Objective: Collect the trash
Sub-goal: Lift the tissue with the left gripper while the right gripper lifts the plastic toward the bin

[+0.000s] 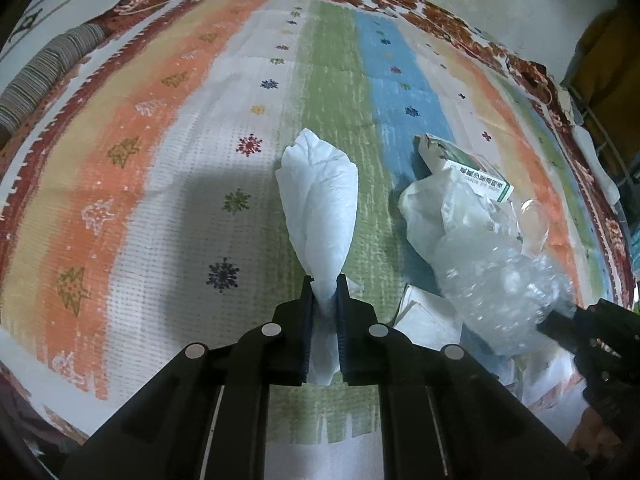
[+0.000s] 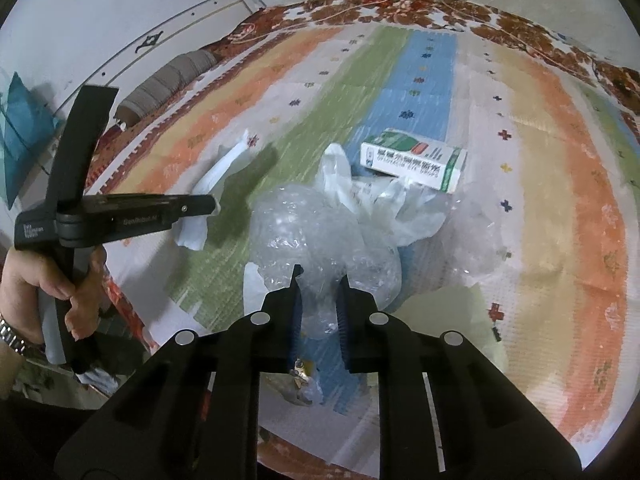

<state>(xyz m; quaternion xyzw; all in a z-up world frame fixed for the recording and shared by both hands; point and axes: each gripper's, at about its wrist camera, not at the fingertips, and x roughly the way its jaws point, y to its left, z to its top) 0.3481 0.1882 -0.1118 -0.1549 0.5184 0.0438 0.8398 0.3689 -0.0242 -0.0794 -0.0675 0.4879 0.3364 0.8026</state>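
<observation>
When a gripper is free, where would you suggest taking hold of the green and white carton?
Grip the carton across its narrow width, coming from above. It lies flat on the bedspread with its broad face up; its near edge sits against the plastic bag, so the far edge looks clearer.

There is one white tissue [image 1: 320, 204], one crushed clear bottle [image 2: 320, 252], one green-and-white carton [image 2: 414, 164], one thin plastic bag [image 2: 404, 212], and two tools.

"GenRobot.AI" on left gripper [image 2: 200, 205].
</observation>
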